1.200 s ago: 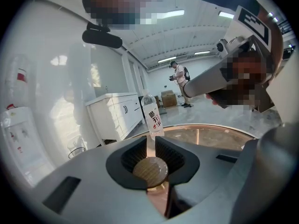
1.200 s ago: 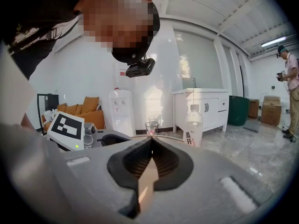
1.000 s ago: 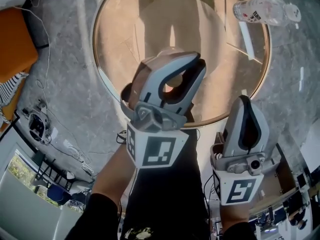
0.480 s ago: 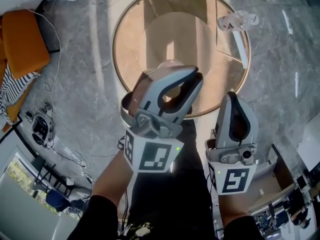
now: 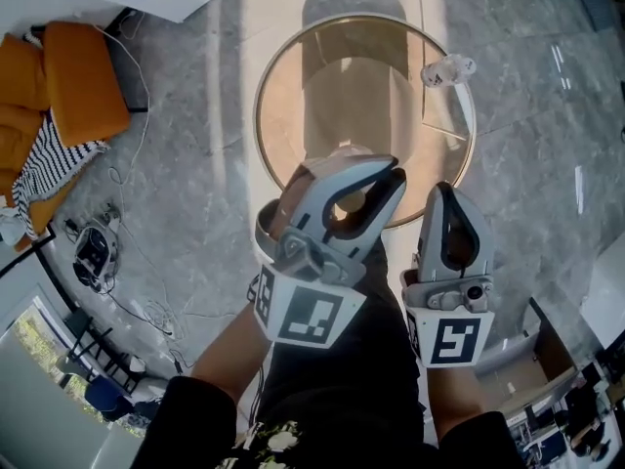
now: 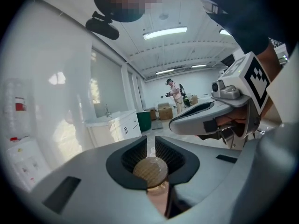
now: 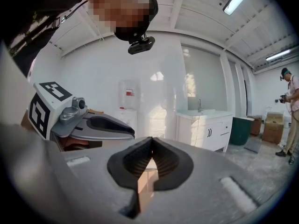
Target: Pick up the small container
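Since the small container (image 6: 150,169) sits pinched between the part-closed jaws of the left gripper (image 6: 150,143), there is nothing left to reach for. It lies right in that tool's pads, round tan end facing back at the gripper's camera, so its long axis probably runs along the jaws. The right gripper (image 7: 152,141), just beside, is closed on nothing. Only the head view shows the round table (image 5: 293,96) well below both tools, while the grip itself reads clearly only in the left gripper view

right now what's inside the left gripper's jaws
A small container, round brownish top showing, is clamped in the left gripper. Its lower body is covered by the jaws.
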The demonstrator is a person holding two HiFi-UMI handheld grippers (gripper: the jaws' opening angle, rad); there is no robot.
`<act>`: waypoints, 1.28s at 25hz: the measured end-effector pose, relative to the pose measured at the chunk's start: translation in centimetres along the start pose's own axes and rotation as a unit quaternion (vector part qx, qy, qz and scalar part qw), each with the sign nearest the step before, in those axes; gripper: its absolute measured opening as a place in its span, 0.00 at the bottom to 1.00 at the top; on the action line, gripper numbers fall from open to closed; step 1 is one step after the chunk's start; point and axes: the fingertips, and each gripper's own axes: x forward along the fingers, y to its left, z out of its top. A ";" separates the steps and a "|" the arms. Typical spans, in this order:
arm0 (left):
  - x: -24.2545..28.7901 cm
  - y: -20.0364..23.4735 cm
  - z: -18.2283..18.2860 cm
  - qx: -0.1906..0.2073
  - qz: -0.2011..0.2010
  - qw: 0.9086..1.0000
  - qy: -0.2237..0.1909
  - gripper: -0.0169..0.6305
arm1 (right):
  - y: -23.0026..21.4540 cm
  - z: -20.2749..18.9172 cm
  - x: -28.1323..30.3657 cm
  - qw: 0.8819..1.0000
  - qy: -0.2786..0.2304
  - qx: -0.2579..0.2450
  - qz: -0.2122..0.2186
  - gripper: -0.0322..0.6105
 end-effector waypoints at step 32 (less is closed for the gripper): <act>-13.0 3.4 27.8 0.016 0.017 0.998 -0.062 0.13 | 2.2 26.7 -8.4 0.990 -0.115 -0.047 0.060 0.04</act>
